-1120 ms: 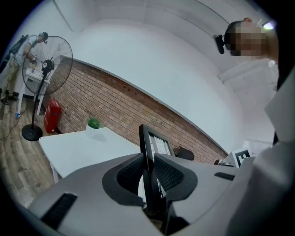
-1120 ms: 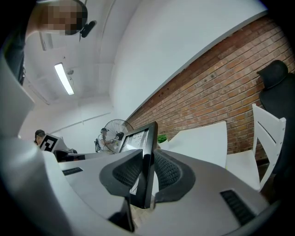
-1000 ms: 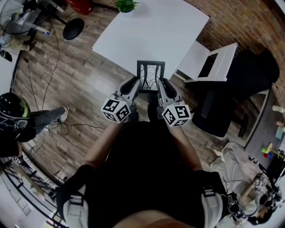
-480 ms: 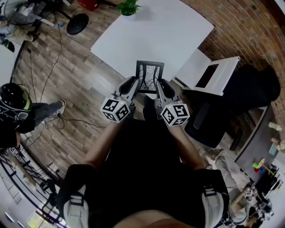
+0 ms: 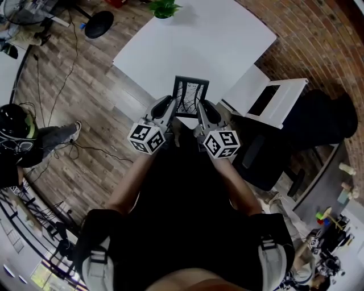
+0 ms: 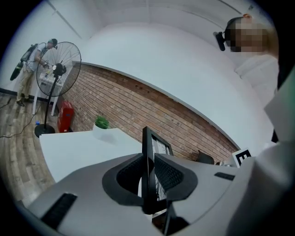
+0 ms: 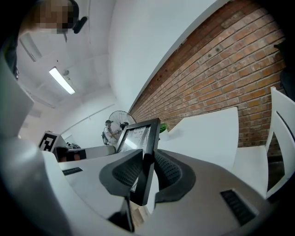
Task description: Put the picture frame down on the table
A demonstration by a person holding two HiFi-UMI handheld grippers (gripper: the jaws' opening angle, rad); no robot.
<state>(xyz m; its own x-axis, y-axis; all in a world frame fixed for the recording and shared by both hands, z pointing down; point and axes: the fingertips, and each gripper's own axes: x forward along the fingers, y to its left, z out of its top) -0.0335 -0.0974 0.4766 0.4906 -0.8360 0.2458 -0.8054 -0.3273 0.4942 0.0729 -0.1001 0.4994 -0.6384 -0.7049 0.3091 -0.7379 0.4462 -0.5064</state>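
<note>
A black picture frame (image 5: 190,94) with a pale print hangs upright over the near edge of the white table (image 5: 199,40). My left gripper (image 5: 169,109) is shut on its left side, and the right gripper (image 5: 202,110) is shut on its right side. The left gripper view shows the frame (image 6: 148,156) edge-on, pinched between the jaws. Seen from the right gripper, the frame (image 7: 144,138) is also clamped, its glass face turned left. The frame's lower edge is hidden behind the grippers.
A small green plant (image 5: 162,8) stands at the table's far edge. A white chair (image 5: 266,95) sits right of the table by a brick wall (image 5: 318,34). A standing fan (image 6: 57,73), cables, and a person (image 5: 17,142) on the wood floor at left.
Both grippers, still holding the frame, have shifted slightly forward toward the table. The view has tilted, so the table sits a little nearer.
</note>
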